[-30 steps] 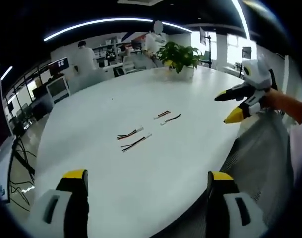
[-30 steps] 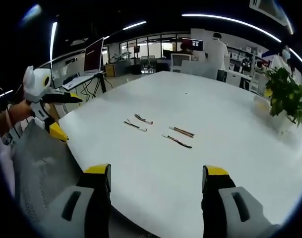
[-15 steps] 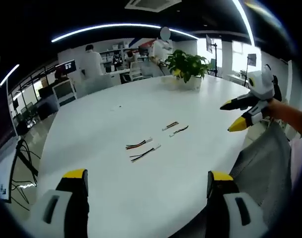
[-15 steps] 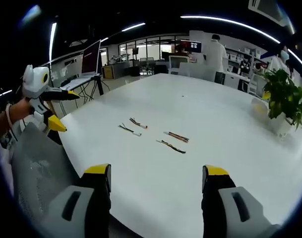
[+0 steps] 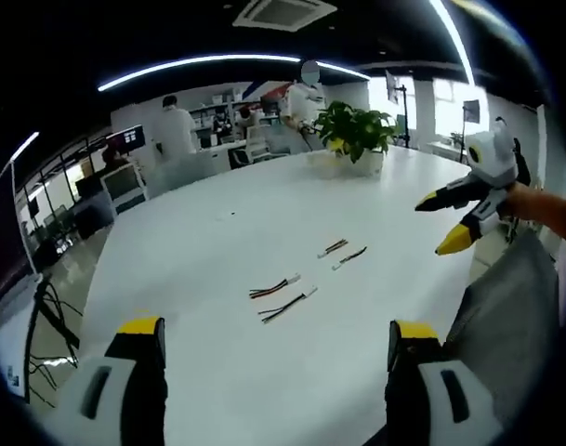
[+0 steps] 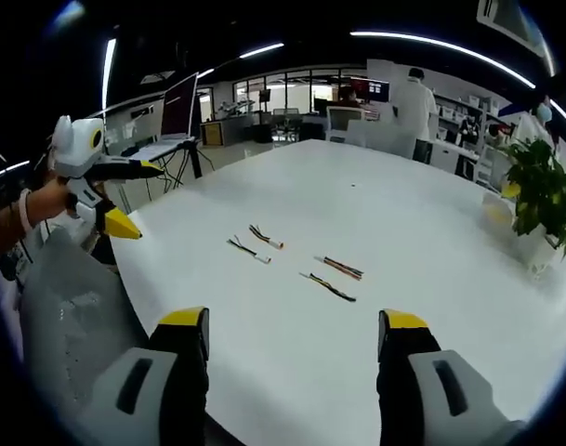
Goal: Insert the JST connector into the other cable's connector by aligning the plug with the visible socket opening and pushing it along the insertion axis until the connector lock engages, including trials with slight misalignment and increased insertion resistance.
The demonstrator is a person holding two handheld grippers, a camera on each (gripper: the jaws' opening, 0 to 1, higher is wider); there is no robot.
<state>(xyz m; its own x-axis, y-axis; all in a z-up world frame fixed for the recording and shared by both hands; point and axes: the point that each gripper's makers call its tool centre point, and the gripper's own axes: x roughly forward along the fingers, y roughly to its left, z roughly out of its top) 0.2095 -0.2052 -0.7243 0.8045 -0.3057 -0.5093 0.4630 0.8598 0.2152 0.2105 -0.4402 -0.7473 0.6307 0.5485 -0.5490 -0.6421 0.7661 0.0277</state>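
Note:
Several short JST cables lie on the white table [image 5: 199, 223]. In the left gripper view, one pair [image 5: 281, 295] lies nearer and another pair [image 5: 341, 252] farther right. The right gripper view has a pair [image 6: 256, 242] on the left and a pair [image 6: 334, 277] on the right. My left gripper [image 5: 278, 330] is open and holds nothing, well short of the cables; it also hangs open over the table's left edge in the right gripper view [image 6: 138, 197]. My right gripper [image 6: 293, 321] is open and holds nothing too; it floats open at the right [image 5: 440, 223].
A potted plant [image 5: 357, 130] stands at the table's far side, also seen at the right [image 6: 543, 190]. A grey mesh chair back [image 5: 506, 316] [image 6: 69, 316] sits at the table's near edge. People and desks [image 5: 176, 130] fill the room behind.
Both views have shifted with the hands; the cables sit lower and further right in the left gripper view. The cables lie where they were. Both grippers stay open in the air.

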